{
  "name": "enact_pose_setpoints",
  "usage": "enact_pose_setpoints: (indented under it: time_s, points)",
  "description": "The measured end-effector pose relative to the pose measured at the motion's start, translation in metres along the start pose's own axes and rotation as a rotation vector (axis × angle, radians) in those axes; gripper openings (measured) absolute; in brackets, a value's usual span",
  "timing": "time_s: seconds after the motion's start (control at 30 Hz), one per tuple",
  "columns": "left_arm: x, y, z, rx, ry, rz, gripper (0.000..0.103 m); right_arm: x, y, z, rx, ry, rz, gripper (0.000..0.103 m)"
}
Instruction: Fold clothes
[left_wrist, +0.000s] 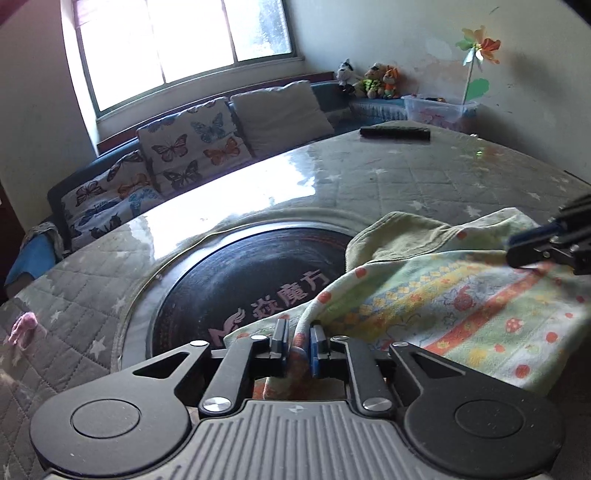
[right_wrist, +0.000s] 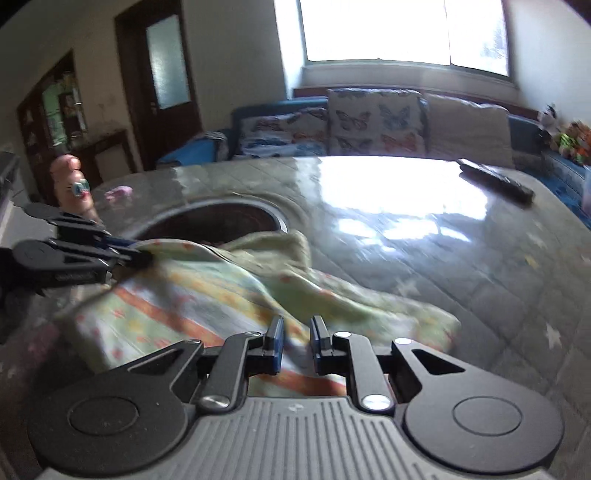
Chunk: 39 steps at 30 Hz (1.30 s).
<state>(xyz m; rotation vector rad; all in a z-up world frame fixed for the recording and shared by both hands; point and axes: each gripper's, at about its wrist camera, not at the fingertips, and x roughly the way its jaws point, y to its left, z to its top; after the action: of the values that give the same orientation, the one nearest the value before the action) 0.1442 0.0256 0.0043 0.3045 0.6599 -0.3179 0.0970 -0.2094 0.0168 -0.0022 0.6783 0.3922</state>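
Observation:
A light green garment (left_wrist: 436, 295) with orange stripes, dots and small prints lies partly folded on the table, its plain green part (left_wrist: 399, 236) toward the far side. My left gripper (left_wrist: 298, 341) is shut on a bunched edge of it at the near side. My right gripper (right_wrist: 297, 338) sits over the other end of the garment (right_wrist: 207, 295) with cloth between its fingers; the view is blurred. The right gripper also shows at the right edge of the left wrist view (left_wrist: 524, 258), and the left gripper shows at the left of the right wrist view (right_wrist: 144, 256).
The table has a grey quilted cover with stars (left_wrist: 424, 177) under a glossy sheet, and a round black inset (left_wrist: 236, 288) beside the garment. A dark remote (left_wrist: 395, 132) lies at the far edge. A pink scrap (left_wrist: 24, 326) lies left. A sofa with cushions (left_wrist: 192, 144) stands behind.

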Motion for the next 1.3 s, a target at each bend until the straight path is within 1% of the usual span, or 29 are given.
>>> enact_pose_setpoints:
  time_s: [0.07,0.13,0.23,0.3,0.33,0.37,0.47,0.53,0.57,0.6,0.63,0.77,0.83,0.9,0.97,1.03,1.07,1.13,1.17,1.23,1.3]
  points:
    - [0.005,0.003,-0.001,-0.015,0.019,0.011,0.023,0.002,-0.011,-0.006,0.039,0.005,-0.036,0.015]
    - [0.007,0.006,-0.001,-0.027,0.02,0.045,0.03,0.002,-0.022,-0.005,0.079,-0.009,-0.056,0.015]
    - [0.007,0.011,0.0,-0.06,0.022,0.077,0.031,-0.003,-0.03,-0.002,0.091,-0.036,-0.09,0.015]
    - [0.005,0.015,0.002,-0.077,0.017,0.098,0.031,-0.003,-0.033,-0.001,0.104,-0.039,-0.1,0.02]
    - [0.004,0.016,0.003,-0.085,0.015,0.109,0.031,-0.002,-0.034,-0.002,0.112,-0.035,-0.101,0.028]
    - [0.003,0.018,0.004,-0.094,0.012,0.119,0.031,-0.001,-0.036,-0.002,0.118,-0.03,-0.101,0.034]
    - [-0.008,0.018,0.009,-0.102,-0.024,0.108,0.031,0.004,-0.036,-0.003,0.116,-0.01,-0.114,0.035]
    - [-0.016,0.013,0.013,-0.09,-0.051,0.087,0.031,0.006,-0.035,-0.003,0.118,-0.004,-0.116,0.034]
    - [-0.018,0.009,0.016,-0.082,-0.059,0.07,0.031,0.006,-0.034,-0.003,0.113,-0.006,-0.12,0.02]
    - [-0.021,0.004,0.018,-0.074,-0.066,0.054,0.031,0.006,-0.033,-0.002,0.108,-0.007,-0.124,0.01]
    - [-0.022,-0.001,0.021,-0.067,-0.07,0.026,0.031,0.006,-0.032,-0.001,0.102,-0.01,-0.128,0.005]
    - [-0.017,-0.019,0.029,-0.05,-0.066,-0.077,0.031,0.005,-0.029,0.008,0.08,-0.045,-0.155,0.005]
    - [-0.009,-0.028,0.031,-0.038,-0.052,-0.112,0.031,0.009,-0.031,0.01,0.083,-0.049,-0.164,0.005]
    - [0.004,-0.034,0.031,-0.038,-0.027,-0.124,0.03,0.019,-0.035,0.009,0.099,-0.015,-0.155,0.007]
    - [0.016,-0.037,0.031,-0.041,-0.003,-0.125,0.029,0.022,-0.037,0.009,0.11,-0.02,-0.163,0.01]
    - [0.026,-0.035,0.03,-0.052,0.014,-0.119,0.029,0.017,-0.034,0.012,0.11,-0.033,-0.171,0.011]
    - [0.027,-0.035,0.031,-0.057,0.013,-0.118,0.029,0.01,-0.031,0.016,0.101,-0.055,-0.163,0.013]
    - [0.029,-0.033,0.031,-0.067,0.012,-0.116,0.029,0.004,-0.023,0.02,0.08,-0.066,-0.125,0.014]
    - [0.03,-0.032,0.032,-0.068,0.012,-0.115,0.029,0.003,-0.014,0.023,0.058,-0.061,-0.079,0.014]
    - [0.032,-0.032,0.032,-0.071,0.013,-0.111,0.029,0.007,-0.002,0.026,0.035,-0.038,-0.019,0.014]
    - [0.034,-0.031,0.031,-0.075,0.013,-0.106,0.029,0.02,0.012,0.028,0.01,0.002,0.047,0.014]
